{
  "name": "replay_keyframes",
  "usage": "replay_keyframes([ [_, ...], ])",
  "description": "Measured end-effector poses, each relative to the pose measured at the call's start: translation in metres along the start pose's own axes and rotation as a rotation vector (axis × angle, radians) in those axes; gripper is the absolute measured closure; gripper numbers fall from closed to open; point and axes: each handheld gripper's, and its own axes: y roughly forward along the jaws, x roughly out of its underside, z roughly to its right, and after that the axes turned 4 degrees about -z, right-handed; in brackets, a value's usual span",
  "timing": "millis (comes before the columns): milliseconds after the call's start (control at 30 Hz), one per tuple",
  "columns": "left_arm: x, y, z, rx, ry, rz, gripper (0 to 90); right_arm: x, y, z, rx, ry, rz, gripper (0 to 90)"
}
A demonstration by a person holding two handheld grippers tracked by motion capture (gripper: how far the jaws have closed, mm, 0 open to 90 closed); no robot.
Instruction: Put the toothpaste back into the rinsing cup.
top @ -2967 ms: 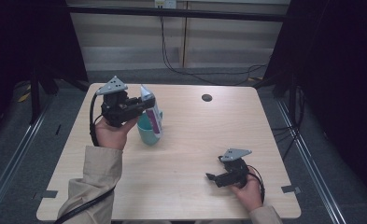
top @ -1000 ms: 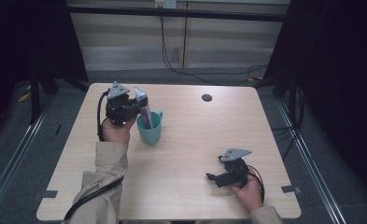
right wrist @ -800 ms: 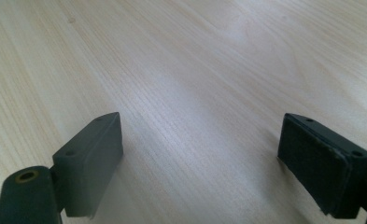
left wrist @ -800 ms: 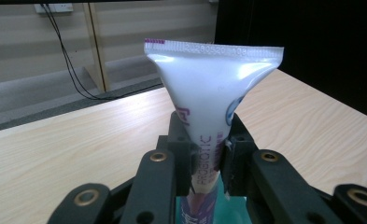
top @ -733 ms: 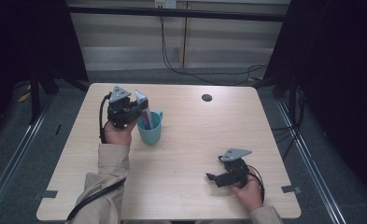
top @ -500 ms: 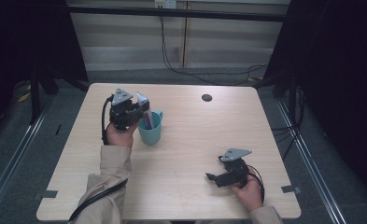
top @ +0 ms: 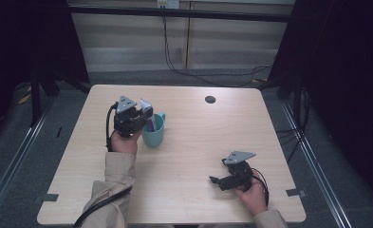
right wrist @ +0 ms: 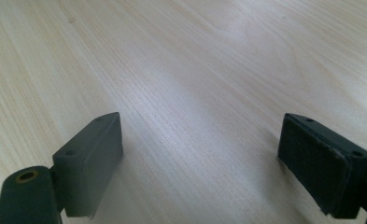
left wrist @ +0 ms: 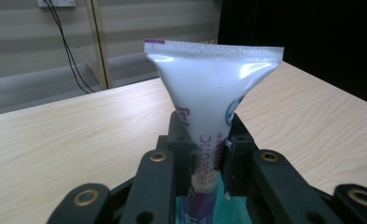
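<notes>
Two grippers on a pale wood-grain table (top: 184, 190), smooth laminate top with rounded corners.

Your left hand (top: 124, 141), in a tan sleeve (top: 114, 190), holds the left gripper (left wrist: 208, 154) at the table's left-centre. Its black jaws are clenched on a soft plastic tube (left wrist: 209, 98). White glossy body, purple lower end, flat crimped seal at the top with a purple corner, "PROBIOTIC" printed lengthwise. Tube stands upright, crimp up. Its purple end goes down into a teal cup (top: 153, 131), round with a handle on the far right side, smooth matte look. In the left gripper view a bit of teal shows just under the jaws, so the tube's lower end is inside the cup; cannot tell if it touches the bottom. Grey three-cornered plate (top: 125, 104) sits on top of your left gripper, black cable (top: 109, 123) loops off it toward your wrist.

Farther back, right of centre, a small dark round hole (top: 210, 99) in the tabletop.

Your right hand (top: 253, 195) rests near the front right corner holding the right gripper (right wrist: 214, 154), well apart from the cup. Its jaws are spread wide, released, nothing between them. Pads (right wrist: 95, 154) are flat dark rectangular blocks, the right one with a fine rough texture, low over bare wood grain. Its grey plate (top: 238, 156) is on top.

Dark curtains flank the table, grey floor around it.
</notes>
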Motion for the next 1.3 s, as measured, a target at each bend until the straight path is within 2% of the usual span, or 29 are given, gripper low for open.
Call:
replay_keyframes([
  [433, 0.006, 0.000, 0.003, 0.001, 0.003, 0.011, 76.8, 0.000, 0.000, 0.000, 0.000, 0.000, 0.000, 13.2],
  [767, 0.010, -0.007, 0.004, 0.004, 0.025, 0.009, 76.2, 0.000, 0.000, 0.000, 0.001, 0.000, 0.000, 13.2],
  [933, 0.013, -0.012, 0.002, 0.008, 0.003, 0.015, 75.9, 0.000, 0.000, 0.000, 0.000, 0.000, 0.000, 13.3],
  [1300, 0.017, -0.018, -0.002, 0.004, -0.015, 0.016, 75.1, 0.000, 0.000, 0.000, 0.000, 0.000, 0.000, 13.3],
])
